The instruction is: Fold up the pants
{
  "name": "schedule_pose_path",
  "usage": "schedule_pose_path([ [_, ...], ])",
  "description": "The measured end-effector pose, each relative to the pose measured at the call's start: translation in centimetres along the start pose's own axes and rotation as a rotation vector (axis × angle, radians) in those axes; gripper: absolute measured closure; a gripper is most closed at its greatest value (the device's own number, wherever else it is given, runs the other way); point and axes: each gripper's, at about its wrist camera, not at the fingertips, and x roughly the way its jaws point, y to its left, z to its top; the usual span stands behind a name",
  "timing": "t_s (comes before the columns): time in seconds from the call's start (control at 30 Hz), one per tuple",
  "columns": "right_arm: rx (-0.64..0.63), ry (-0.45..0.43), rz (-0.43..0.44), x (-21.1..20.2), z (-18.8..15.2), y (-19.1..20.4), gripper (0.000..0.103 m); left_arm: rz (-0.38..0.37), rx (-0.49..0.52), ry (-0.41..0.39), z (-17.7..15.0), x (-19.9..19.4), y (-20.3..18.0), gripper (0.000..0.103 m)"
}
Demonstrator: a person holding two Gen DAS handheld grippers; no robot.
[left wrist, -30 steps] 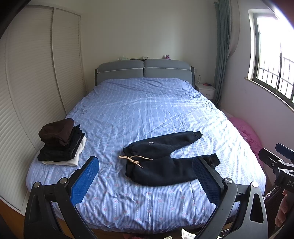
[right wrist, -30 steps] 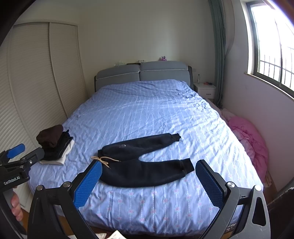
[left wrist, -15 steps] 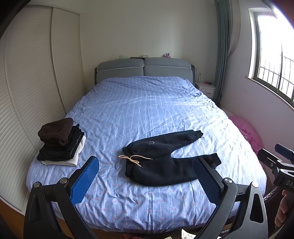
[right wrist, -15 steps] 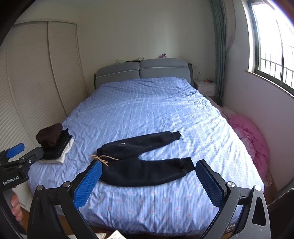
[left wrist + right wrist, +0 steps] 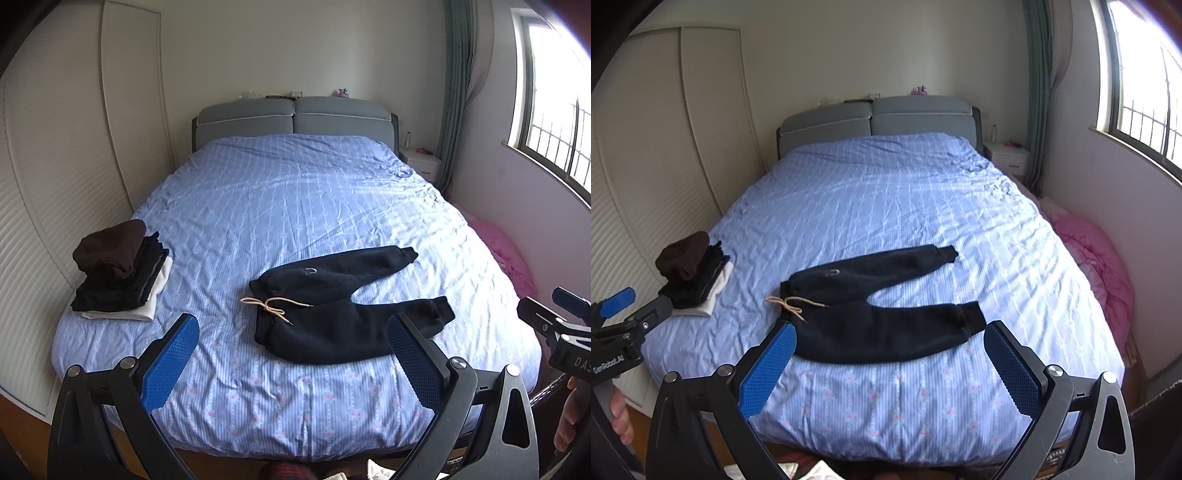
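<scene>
Lying unfolded on the bed, pants sit beyond both spread hand-held grippers.

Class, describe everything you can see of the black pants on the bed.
The black pants look like thick, fleecy sweatpants with ribbed cuffs. They lie flat and unfolded on the blue striped sheet near the foot of the bed, waistband toward the stack of folded clothes, legs spread apart toward the window side. A beige drawstring trails loose from the waistband onto the sheet. A small pale logo sits near the hip. Only the sheet touches them; neither pair of tongs does.
</scene>
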Motion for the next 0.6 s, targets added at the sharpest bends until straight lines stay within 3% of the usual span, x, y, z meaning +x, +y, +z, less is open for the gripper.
schedule_pose_path([
  [0.27,0.008,0.085,-0.016,5.3,0.1,1.5,0.0,0.041,0.042,0.026,0.1,5.3,1.7,0.0],
  [0.47,0.035,0.176,-0.055,10.2,0.1,2.0,0.0,-0.036,0.017,0.118,0.0,10.6,3.3,0.0],
  [0.6,0.058,0.214,-0.092,13.0,-0.4,1.2,0.0,-0.031,-0.002,0.159,-0.8,13.8,3.1,0.0],
])
